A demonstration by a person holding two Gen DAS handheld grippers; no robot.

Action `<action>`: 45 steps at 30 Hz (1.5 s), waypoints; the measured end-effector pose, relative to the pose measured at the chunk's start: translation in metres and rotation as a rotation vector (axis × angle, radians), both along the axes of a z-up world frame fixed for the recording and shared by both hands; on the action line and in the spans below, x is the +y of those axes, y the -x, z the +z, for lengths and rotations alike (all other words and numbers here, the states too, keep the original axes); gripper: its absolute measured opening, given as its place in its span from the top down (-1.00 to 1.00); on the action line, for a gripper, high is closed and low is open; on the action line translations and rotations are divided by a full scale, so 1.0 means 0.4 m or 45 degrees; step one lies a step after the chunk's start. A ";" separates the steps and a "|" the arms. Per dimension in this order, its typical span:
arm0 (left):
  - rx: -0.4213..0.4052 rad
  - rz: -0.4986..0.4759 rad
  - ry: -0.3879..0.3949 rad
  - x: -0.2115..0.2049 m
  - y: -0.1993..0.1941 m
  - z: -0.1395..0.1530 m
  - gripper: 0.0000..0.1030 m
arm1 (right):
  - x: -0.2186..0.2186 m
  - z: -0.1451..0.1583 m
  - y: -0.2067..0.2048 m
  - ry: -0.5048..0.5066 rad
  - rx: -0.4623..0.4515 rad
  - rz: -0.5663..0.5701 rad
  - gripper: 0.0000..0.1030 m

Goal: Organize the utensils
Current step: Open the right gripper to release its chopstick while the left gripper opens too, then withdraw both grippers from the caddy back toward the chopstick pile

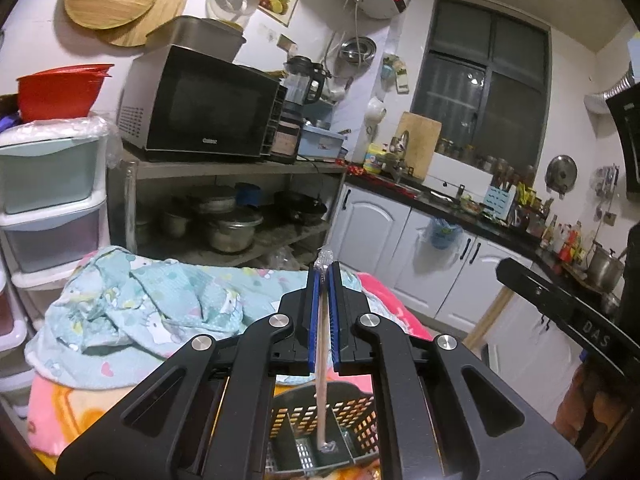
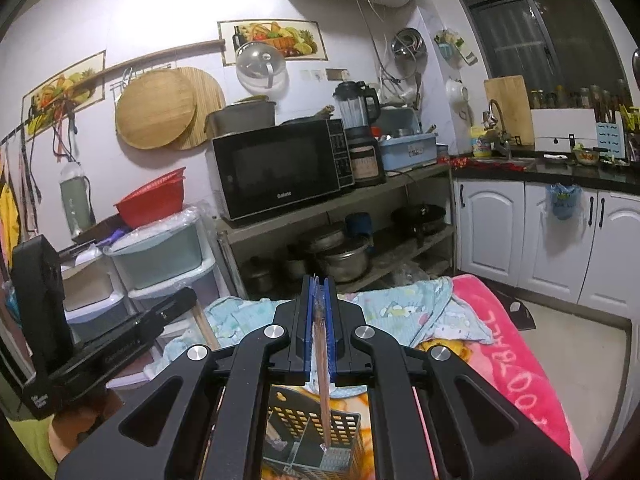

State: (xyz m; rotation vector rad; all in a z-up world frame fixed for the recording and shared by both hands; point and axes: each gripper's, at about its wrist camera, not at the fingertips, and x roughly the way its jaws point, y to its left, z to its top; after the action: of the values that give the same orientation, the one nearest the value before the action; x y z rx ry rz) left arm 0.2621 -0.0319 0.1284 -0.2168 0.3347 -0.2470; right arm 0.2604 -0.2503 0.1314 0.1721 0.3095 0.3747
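Both sets of fingers are pinched narrow, each on a wrapped pair of chopsticks. My left gripper clamps its left chopsticks upright, lower tip down inside the black perforated utensil caddy, touching or just above the floor, I cannot tell which. My right gripper holds the right chopsticks the same way, tip in a compartment of that caddy.

Biggest edges first: the pink blanket carries the caddy and runs to its right edge, with open floor beyond, up to the white cabinets. The crumpled blue cloth lies just behind the caddy.

The right view alone shows a divider splitting the caddy, and my left gripper's body close on the left. The left view shows the right gripper's body near on the right.
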 end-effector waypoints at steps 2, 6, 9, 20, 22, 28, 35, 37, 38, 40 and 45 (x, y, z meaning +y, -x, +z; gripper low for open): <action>0.014 -0.008 -0.010 0.000 -0.003 -0.019 0.95 | 0.011 -0.014 -0.007 0.015 0.011 -0.006 0.89; 0.056 -0.041 -0.006 0.007 -0.004 -0.048 0.95 | 0.019 -0.043 -0.018 0.006 0.058 -0.011 0.87; 0.065 -0.072 -0.020 0.003 0.008 -0.061 0.95 | 0.019 -0.053 -0.009 0.007 0.071 -0.012 0.53; 0.064 -0.056 -0.051 0.009 0.084 -0.065 0.19 | -0.035 -0.065 0.115 0.048 0.041 -0.093 -0.18; 0.060 -0.045 -0.054 0.016 0.102 -0.062 -0.01 | -0.043 -0.068 0.137 0.058 0.044 -0.109 -0.29; 0.058 -0.029 -0.025 0.040 0.160 -0.060 -0.63 | -0.056 -0.080 0.200 0.100 0.063 -0.126 -0.48; 0.113 -0.035 -0.008 0.054 0.207 -0.099 -0.79 | -0.065 -0.089 0.268 0.123 0.060 -0.139 -0.62; 0.125 -0.032 -0.015 0.057 0.220 -0.110 -0.79 | -0.062 -0.091 0.279 0.133 0.064 -0.138 -0.63; 0.129 -0.032 -0.012 0.059 0.225 -0.113 -0.79 | -0.060 -0.092 0.285 0.138 0.064 -0.138 -0.63; 0.141 -0.027 0.001 0.067 0.235 -0.123 -0.79 | -0.059 -0.098 0.298 0.153 0.061 -0.146 -0.65; 0.160 -0.018 0.001 0.076 0.251 -0.140 -0.79 | -0.052 -0.118 0.318 0.176 0.079 -0.151 -0.67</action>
State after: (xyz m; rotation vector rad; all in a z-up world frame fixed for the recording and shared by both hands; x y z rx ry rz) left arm 0.1617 -0.0013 0.0722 -0.2312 0.4606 -0.2480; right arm 0.1331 -0.2710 0.0844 0.0665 0.3832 0.2300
